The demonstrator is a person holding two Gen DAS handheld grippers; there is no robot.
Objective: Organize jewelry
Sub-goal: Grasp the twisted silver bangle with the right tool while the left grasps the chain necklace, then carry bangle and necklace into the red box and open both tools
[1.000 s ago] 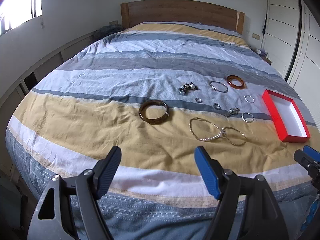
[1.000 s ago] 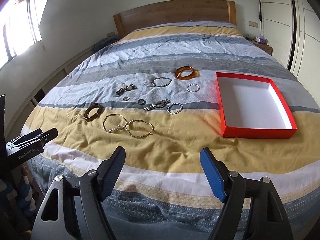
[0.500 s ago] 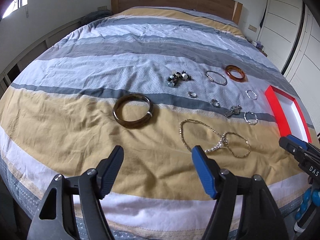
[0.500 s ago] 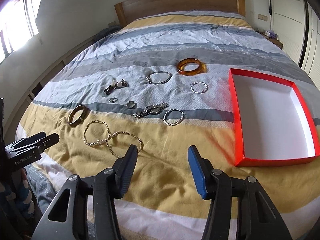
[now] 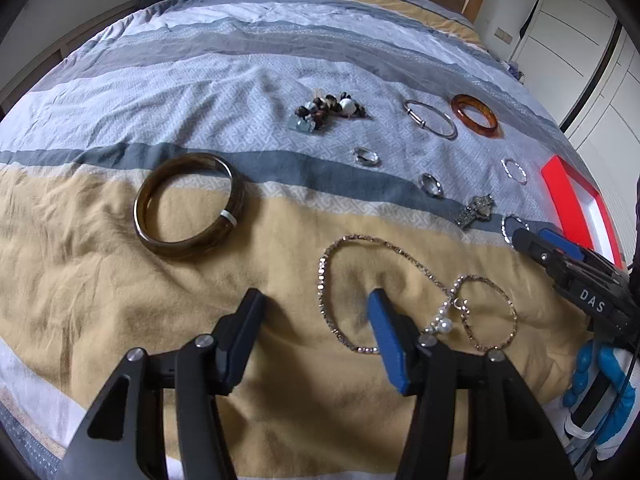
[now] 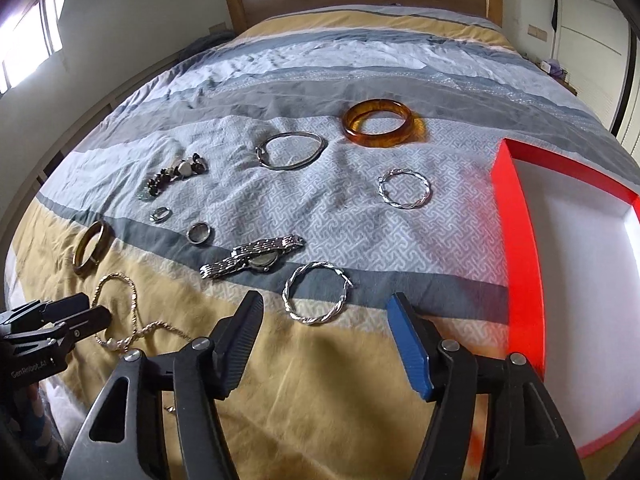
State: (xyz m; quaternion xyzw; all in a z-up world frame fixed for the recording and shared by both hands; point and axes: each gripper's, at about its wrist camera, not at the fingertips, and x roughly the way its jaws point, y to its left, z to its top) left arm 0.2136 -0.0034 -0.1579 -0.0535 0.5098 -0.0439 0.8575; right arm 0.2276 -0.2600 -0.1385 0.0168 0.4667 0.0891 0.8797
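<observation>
The likeliest slip lay with the left gripper [image 5: 314, 312], whose jaws had just been closing and stood apart with nothing between them. Its blue finger hung over the near loop of the gold chain [image 5: 400, 292]. That chain lay knotted to a second loop by a small pearl, flat on soft, creased bedding, so a pinch might have caught only one strand and dragged the rest, or gathered cloth with it.

To the right, the right gripper [image 6: 324, 312] had its jaws just opening, also empty, and hovered just short of the twisted silver hoop [image 6: 318, 294]. The hoop was thin and lay flat; the pads could have slid over it or pushed it into the quilt.

The jewelry was spread across the striped quilt [image 6: 360, 60]. From the left came a dark brown bangle [image 5: 190, 206], a bead cluster [image 5: 330, 112], two small rings, a silver watch [image 6: 252, 260], a plain silver bangle [image 6: 290, 150], another twisted hoop and an amber bangle [image 6: 378, 122]. At the far right sat the red box [image 6: 520, 260], white inside and, as far as it showed, holding nothing.
</observation>
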